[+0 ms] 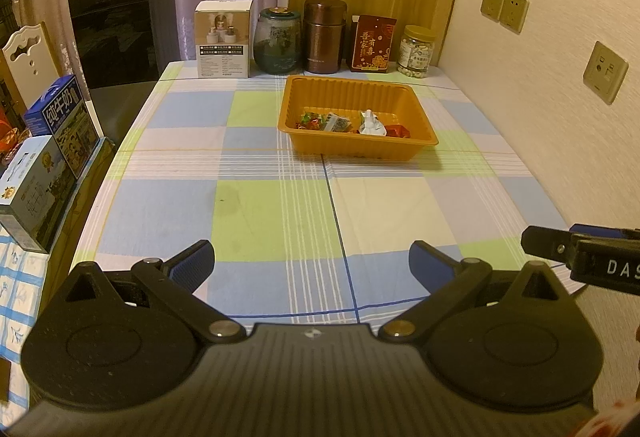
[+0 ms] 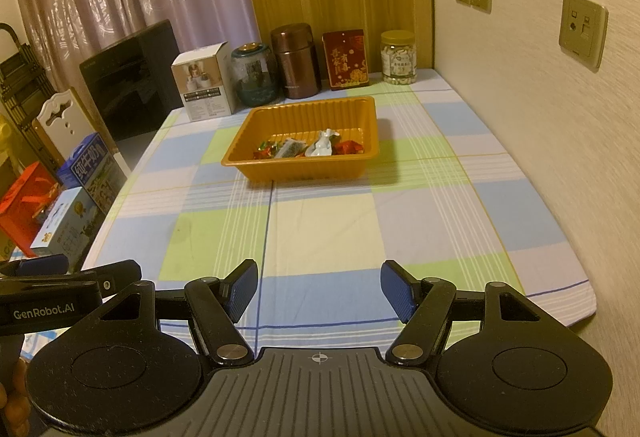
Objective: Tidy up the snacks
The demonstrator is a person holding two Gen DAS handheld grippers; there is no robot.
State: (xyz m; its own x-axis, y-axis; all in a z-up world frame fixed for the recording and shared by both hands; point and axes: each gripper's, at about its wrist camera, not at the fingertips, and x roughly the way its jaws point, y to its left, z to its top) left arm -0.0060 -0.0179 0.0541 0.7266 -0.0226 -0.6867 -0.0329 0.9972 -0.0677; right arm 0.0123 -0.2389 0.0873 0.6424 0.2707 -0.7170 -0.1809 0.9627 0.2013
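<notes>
Snacks [image 1: 352,123] sit in orange tray [image 1: 412,105], upper centre of frame. Left gripper [image 1: 311,264] and right gripper [image 2: 319,291] gape empty (bottom edge). Looks finished; next, probably nothing but withdraw.

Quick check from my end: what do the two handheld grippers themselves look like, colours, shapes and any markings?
Both are matt black plastic. The left gripper and right gripper each have two angled link arms with silver pivot pins, round disc housings, a ribbed centre plate with a small crosshair mark, and blue textured pads. White lettering shows on their sides: "GenRobot.AI" on the left, "DAS" cut off on the right. No cables or sleeves show.
</notes>
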